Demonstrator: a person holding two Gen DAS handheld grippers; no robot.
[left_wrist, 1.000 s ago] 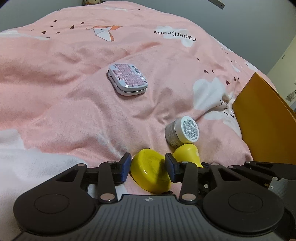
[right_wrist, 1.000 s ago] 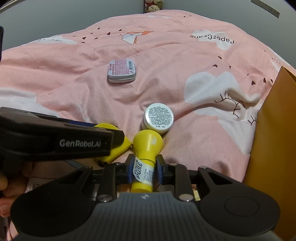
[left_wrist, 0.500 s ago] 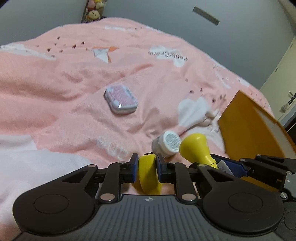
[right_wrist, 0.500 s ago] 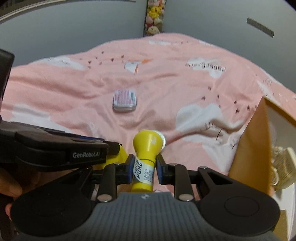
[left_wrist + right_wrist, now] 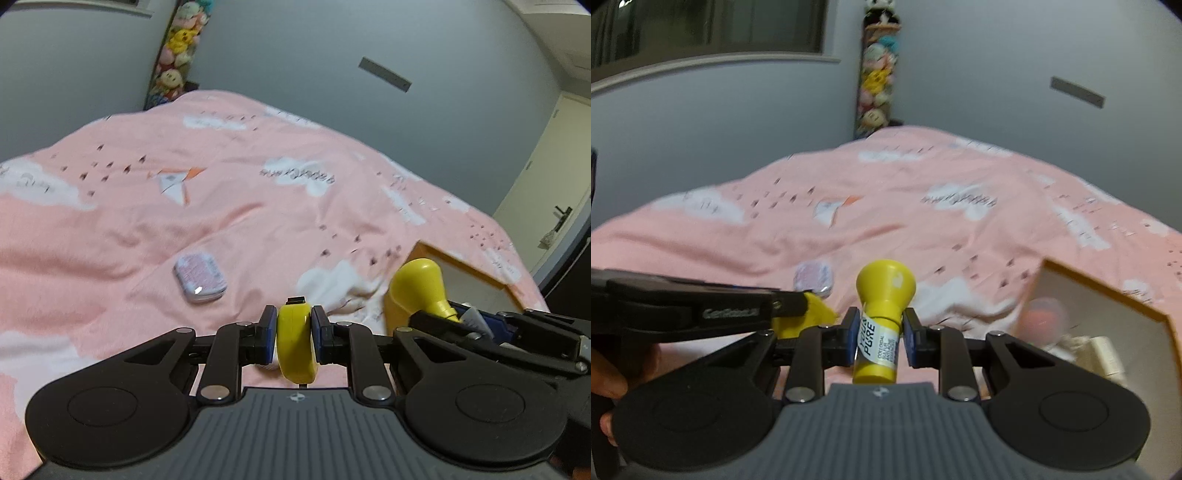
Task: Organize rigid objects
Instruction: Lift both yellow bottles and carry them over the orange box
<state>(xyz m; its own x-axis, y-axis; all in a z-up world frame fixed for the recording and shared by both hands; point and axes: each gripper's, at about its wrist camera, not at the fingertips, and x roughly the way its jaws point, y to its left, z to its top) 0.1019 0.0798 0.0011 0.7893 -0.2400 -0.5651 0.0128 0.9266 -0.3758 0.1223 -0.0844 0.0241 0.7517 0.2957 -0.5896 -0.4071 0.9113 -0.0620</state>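
I am carrying two items above the pink bedcover point(image 5: 258, 229): my left gripper point(image 5: 294, 326) is pinching a flat yellow plastic disc point(image 5: 295, 341) edge-on, my right gripper point(image 5: 879, 334) is clamping a yellow flared-cap bottle point(image 5: 881, 314). Risks — the disc pivoting out of its narrow hold, and the two tools colliding beside the orange-rimmed open box point(image 5: 1108, 295).

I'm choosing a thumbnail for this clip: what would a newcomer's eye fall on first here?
First the bright yellow: the left gripper clamps a flat yellow case on edge, and the right gripper holds a yellow bottle with its flared cap pointing forward. Behind them spreads the pink bedspread, with a small tin lying on it. At the right stands an open orange box with things inside.
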